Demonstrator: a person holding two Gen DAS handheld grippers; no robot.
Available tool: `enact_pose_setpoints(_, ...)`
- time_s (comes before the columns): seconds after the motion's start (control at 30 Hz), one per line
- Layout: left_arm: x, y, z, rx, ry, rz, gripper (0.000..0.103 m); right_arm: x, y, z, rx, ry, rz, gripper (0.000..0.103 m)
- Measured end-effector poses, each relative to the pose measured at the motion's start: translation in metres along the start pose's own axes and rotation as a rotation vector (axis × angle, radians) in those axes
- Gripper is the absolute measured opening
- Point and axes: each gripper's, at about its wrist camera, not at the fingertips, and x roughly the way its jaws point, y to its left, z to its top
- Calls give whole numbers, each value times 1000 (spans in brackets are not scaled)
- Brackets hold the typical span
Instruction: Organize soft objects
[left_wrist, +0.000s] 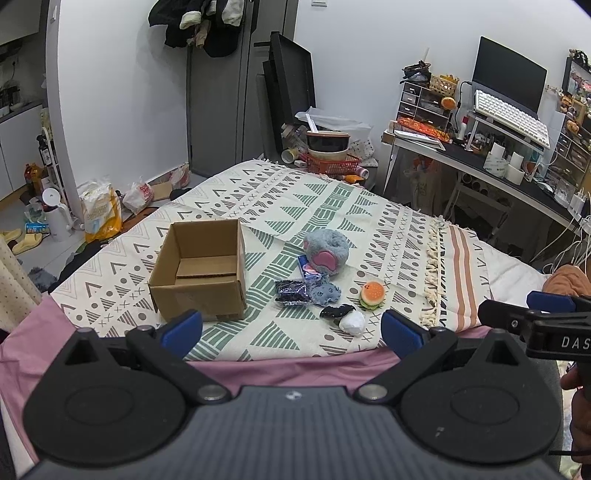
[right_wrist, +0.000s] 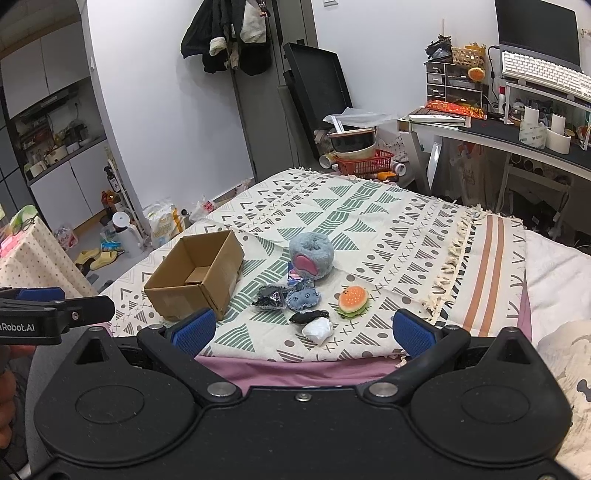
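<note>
White walls fill the upper frame; a cluttered desk stands right, kitchen cabinets far left.

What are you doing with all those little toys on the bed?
Someone is getting ready to tidy the soft toys. They hold a left gripper and a right gripper, both with jaws wide open and holding nothing. The cardboard box looks empty. To its right on the patterned blanket lie the fluffy grey plush, the burger toy, a small blue plush and a few smaller bits, none picked up yet.
</note>
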Motion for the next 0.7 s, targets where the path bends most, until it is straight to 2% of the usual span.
enact_pose_setpoints(0.7, -1, -2, -1, -1, 0, 4, 102, 1, 0, 0, -2, 0, -4, 103)
